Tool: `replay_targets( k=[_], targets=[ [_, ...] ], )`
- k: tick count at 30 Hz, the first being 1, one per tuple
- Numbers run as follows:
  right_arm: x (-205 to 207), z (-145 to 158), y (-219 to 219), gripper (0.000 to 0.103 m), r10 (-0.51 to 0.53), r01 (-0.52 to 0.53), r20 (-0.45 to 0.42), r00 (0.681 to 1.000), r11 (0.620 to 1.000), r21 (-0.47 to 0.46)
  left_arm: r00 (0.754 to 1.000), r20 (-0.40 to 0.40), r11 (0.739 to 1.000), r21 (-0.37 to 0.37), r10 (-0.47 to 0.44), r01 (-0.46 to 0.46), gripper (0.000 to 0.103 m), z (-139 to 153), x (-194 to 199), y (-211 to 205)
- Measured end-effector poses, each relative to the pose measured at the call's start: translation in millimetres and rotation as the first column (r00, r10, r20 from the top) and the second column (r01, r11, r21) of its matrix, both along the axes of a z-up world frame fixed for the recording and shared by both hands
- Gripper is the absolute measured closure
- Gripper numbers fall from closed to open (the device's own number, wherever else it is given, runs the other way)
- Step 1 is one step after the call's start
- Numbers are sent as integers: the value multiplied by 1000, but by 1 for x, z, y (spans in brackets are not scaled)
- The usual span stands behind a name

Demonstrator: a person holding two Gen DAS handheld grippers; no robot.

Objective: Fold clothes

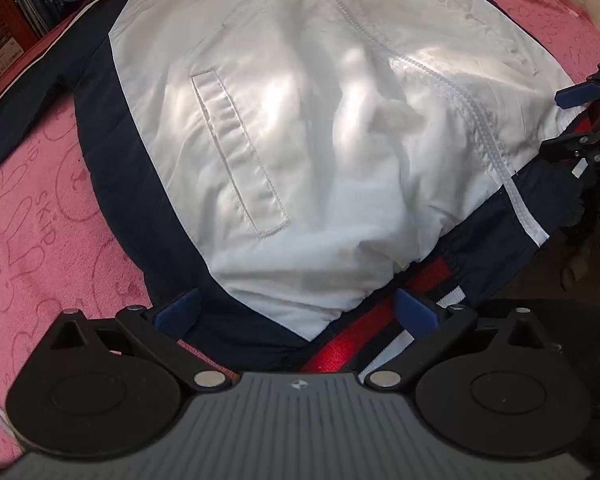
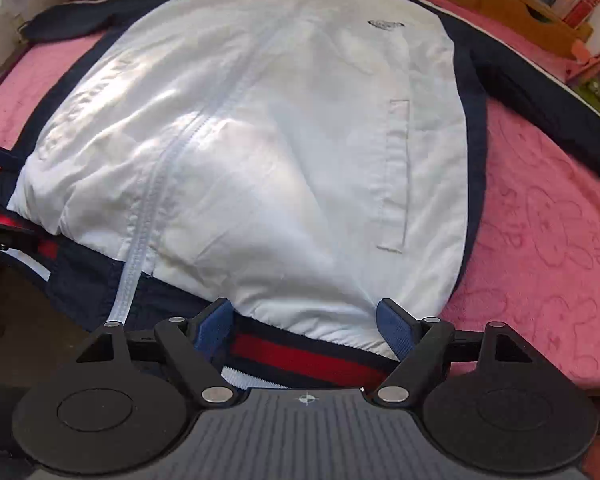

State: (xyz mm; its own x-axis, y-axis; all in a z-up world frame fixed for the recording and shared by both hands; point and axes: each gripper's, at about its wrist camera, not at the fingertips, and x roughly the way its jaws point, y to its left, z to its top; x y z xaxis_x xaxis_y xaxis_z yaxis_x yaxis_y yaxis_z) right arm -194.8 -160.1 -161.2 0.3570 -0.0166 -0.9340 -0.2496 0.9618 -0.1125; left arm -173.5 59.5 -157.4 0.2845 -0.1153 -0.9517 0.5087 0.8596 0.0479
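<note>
The jacket (image 1: 300,128) is laid flat, front up and zipped, on the pink blanket (image 1: 28,232); the striped hem band (image 2: 300,354) is taken as the landmark. No fold is seen yet: the white body is spread full width, w/ the navy sleeves (image 2: 540,92) stretched out to both sides, far from the hem band. So the task is judged to be at its start, approx. the spreading and smoothing stage done, w/ some puffiness left in the fabric just above the hem band.

The left gripper (image 1: 296,316) is held over the hem band at one corner, jaws spread wide, cloth lying between them but not pinched. The right gripper (image 2: 304,320) is held over the hem band near the other corner, jaws likewise parted, nothing clamped.

Left to do, by judgement: sleeves brought in over the body, sides folded, then the hem band end carried up toward the collar.
</note>
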Motion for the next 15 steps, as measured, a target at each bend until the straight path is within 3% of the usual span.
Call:
replay_targets(
  k=[1, 2, 3, 5, 9, 12, 15],
  targets=[
    [-6, -3, -5, 26, -6, 6, -11, 1000, 997, -71, 1000, 9, 1000, 14, -9, 9, 0, -1, -4, 1],
    [-12, -11, -4, 26, -7, -3, -51, 999, 979, -204, 1000, 17, 999, 35, -20, 19, 0, -3, -6, 1],
    [-19, -16, -6, 32, -10, -12, -80, 997, 961, -276, 999, 20, 998, 50, -28, 27, 0, -4, -7, 2],
    [-34, -14, -8, 33, -1, -19, -62, 998, 943, -331, 1000, 18, 998, 53, -25, 24, 0, -3, -6, 4],
    [-53, -3, 3, 20, -15, 21, 23, 1000, 958, -288, 999, 11, 999, 10, 31, -32, 0, 5, 0, 15],
    [-54, -6, 17, 20, -37, 44, 35, 999, 975, -218, 994, -10, 994, -24, 111, -111, 0, 10, 6, 29],
    [-47, -13, 21, 20, -157, 164, 50, 986, 972, -169, 981, -47, 981, -33, 190, -191, 0, 9, 13, 43]
  ],
)
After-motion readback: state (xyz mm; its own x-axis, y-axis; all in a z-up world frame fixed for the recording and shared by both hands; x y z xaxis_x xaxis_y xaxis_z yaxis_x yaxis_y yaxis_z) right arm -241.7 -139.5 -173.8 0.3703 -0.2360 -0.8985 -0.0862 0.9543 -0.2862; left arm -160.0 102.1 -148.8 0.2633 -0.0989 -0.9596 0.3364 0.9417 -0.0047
